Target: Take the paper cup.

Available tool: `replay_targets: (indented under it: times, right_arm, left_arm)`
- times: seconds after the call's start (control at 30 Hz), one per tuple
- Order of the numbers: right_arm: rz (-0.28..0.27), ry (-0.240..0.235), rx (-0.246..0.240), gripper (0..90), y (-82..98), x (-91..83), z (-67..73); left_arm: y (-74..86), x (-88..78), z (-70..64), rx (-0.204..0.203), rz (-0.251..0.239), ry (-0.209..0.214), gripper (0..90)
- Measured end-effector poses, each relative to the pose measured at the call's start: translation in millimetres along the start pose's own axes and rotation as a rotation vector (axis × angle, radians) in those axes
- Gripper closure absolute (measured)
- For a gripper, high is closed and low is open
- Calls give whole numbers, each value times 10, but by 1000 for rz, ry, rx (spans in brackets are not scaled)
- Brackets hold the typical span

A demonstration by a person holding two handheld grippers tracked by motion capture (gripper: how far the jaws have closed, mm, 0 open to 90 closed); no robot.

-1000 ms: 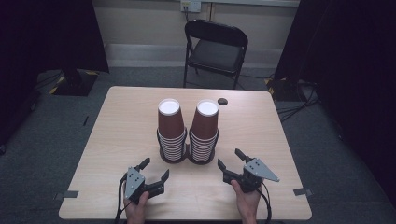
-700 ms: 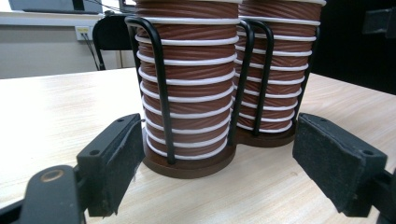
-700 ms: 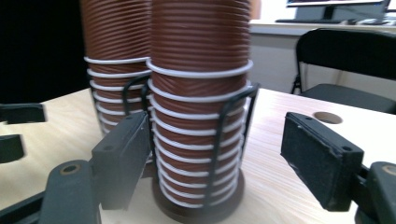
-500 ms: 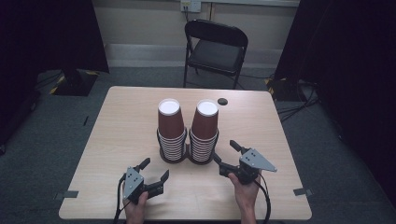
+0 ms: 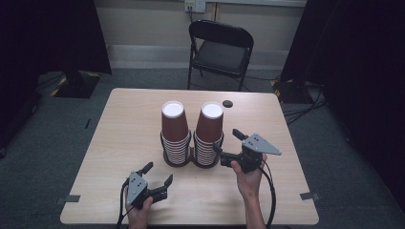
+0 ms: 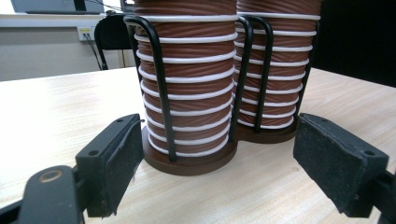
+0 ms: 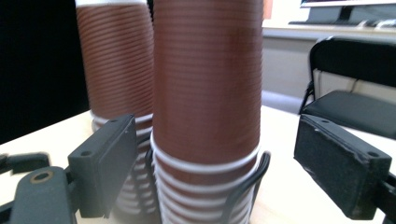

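Two tall stacks of brown ribbed paper cups with white rims stand side by side in a black wire holder [image 5: 184,161] at the table's middle: the left stack [image 5: 174,128] and the right stack [image 5: 210,126]. My right gripper [image 5: 226,140] hovers just right of the right stack, raised off the table. Its jaws have just been opening and stand apart, with nothing pressed between them. In the right gripper view the right stack [image 7: 205,93] rises close ahead of the pads [image 7: 343,163]. My left gripper [image 5: 157,174] rests open near the front edge, facing the holder's brown base [image 6: 187,163].
A black folding chair [image 5: 219,45] stands beyond the table's far edge. A small dark round object [image 5: 228,103] lies on the wooden table [image 5: 119,124] behind the right stack. Cables trail from both grippers toward the front edge.
My right gripper has risen and moved left and away from me, up to the right stack of cups. The left gripper and both stacks have stayed where they were.
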State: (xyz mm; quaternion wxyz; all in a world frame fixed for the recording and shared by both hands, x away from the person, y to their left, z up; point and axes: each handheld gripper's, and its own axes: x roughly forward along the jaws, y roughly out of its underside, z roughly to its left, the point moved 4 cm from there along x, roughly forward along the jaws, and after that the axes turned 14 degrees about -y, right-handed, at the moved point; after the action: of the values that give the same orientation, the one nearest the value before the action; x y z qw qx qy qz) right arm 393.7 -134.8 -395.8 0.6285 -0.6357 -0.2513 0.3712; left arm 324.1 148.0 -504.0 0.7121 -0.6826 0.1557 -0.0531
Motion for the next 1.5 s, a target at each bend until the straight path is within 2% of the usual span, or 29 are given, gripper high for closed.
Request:
replay_targets:
  times: [0.13,0.23,0.4,0.5,0.63,0.7,0.77,0.9,0.97,1.17,1.3,1.5]
  right_arm:
    - [-28,-5,-8,129,-81,22,0]
    - [1,-36,-1,129,-158,86,-35]
    - [-17,-40,-3,127,-222,137,-78]
    - [-11,-56,4,127,-280,218,-114]
    - [6,-50,-7,126,-334,329,-117]
    - [12,-54,-5,127,-337,349,-125]
    - [19,-76,19,127,-345,435,-165]
    - [28,-78,18,128,-312,544,-170]
    - [35,-85,34,123,-287,586,-188]
    - [39,-98,49,117,-250,661,-229]
    - [62,-109,65,111,-233,732,-257]
    - [93,-112,80,94,-200,808,-274]
  left_arm:
    - [0,-9,9,-5,-8,13,157]
    - [1,-6,0,-4,-1,16,157]
    - [1,-12,-2,-3,-7,10,157]
    - [1,-17,-1,-9,-12,7,157]
    - [1,-21,-1,-6,-15,10,157]
    - [1,-21,0,-7,-15,14,158]
    - [1,-23,-1,-7,-16,11,158]
    - [2,-24,0,-12,-17,13,159]
    - [0,-23,11,-4,-17,6,159]
    - [1,-20,4,-12,-14,13,160]
    - [1,-17,-5,-4,-11,37,165]
    - [1,-16,-3,-8,-9,36,164]
